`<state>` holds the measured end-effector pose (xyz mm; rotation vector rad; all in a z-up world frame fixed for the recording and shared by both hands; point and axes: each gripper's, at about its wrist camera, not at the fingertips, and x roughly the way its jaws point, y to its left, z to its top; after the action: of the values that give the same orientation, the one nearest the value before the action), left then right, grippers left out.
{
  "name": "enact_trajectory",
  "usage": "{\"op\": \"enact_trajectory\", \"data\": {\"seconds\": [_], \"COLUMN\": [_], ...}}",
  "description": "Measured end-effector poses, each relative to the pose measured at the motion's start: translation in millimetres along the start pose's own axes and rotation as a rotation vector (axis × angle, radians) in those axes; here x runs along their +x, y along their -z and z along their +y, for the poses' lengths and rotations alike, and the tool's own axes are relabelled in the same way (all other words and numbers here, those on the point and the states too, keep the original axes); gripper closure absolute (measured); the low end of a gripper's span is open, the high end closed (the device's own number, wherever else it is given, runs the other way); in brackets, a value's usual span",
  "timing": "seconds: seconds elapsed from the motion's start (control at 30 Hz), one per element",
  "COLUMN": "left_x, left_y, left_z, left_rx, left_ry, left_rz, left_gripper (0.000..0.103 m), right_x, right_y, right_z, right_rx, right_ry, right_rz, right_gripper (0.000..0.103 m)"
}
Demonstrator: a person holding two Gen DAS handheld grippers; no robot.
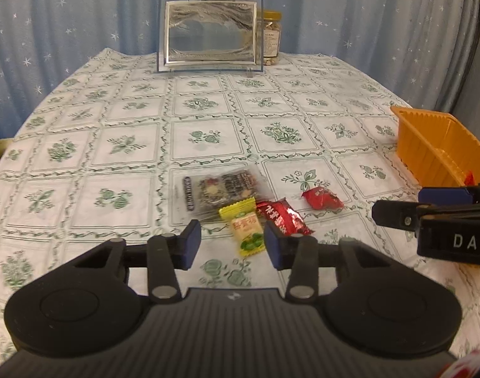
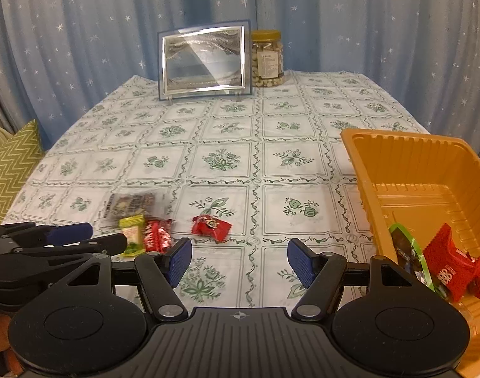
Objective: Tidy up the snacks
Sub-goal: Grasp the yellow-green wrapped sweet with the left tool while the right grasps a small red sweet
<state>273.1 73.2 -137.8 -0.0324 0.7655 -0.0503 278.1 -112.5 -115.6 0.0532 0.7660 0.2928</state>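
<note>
Loose snacks lie on the tablecloth: a yellow-green candy packet (image 1: 246, 230) (image 2: 132, 234), a red wrapped candy (image 1: 283, 216) (image 2: 156, 235) beside it, a second red candy (image 1: 322, 197) (image 2: 211, 226) further right, and a clear dark-printed packet (image 1: 221, 189) (image 2: 131, 204) behind them. My left gripper (image 1: 233, 244) (image 2: 85, 236) is open and empty, its pads either side of the yellow-green packet. My right gripper (image 2: 239, 263) (image 1: 397, 211) is open and empty over bare cloth. An orange tray (image 2: 406, 170) (image 1: 428, 148) at the right holds red snacks (image 2: 450, 267) and a green-edged packet (image 2: 408, 253).
A framed sand picture (image 1: 210, 34) (image 2: 204, 60) and a yellow-lidded jar of nuts (image 2: 267, 58) (image 1: 271, 39) stand at the table's far edge. A blue starred curtain hangs behind. A green zigzag cushion (image 2: 10, 167) lies off the left edge.
</note>
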Motion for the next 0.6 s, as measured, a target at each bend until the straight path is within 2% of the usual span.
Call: {"op": "enact_trajectory", "data": {"seconds": [0.2,0.37,0.6], "left_x": [18,22,10], "left_y": [-1,1,8], "left_z": [-6,-5,11], "left_rx": [-0.003,0.006,-0.003], "left_ry": [0.019,0.012,-0.015], "left_rz": [0.012,0.013,0.016], "left_gripper": [0.07,0.083,0.083], "right_x": [15,23,34], "right_y": [0,-1,-7], "right_z": [-8,-9,3], "right_rx": [0.011,-0.002,-0.05], "right_ry": [0.006,-0.008,-0.056], "right_rz": [0.014,0.018,0.004], "right_gripper": [0.035,0.035,0.035]}}
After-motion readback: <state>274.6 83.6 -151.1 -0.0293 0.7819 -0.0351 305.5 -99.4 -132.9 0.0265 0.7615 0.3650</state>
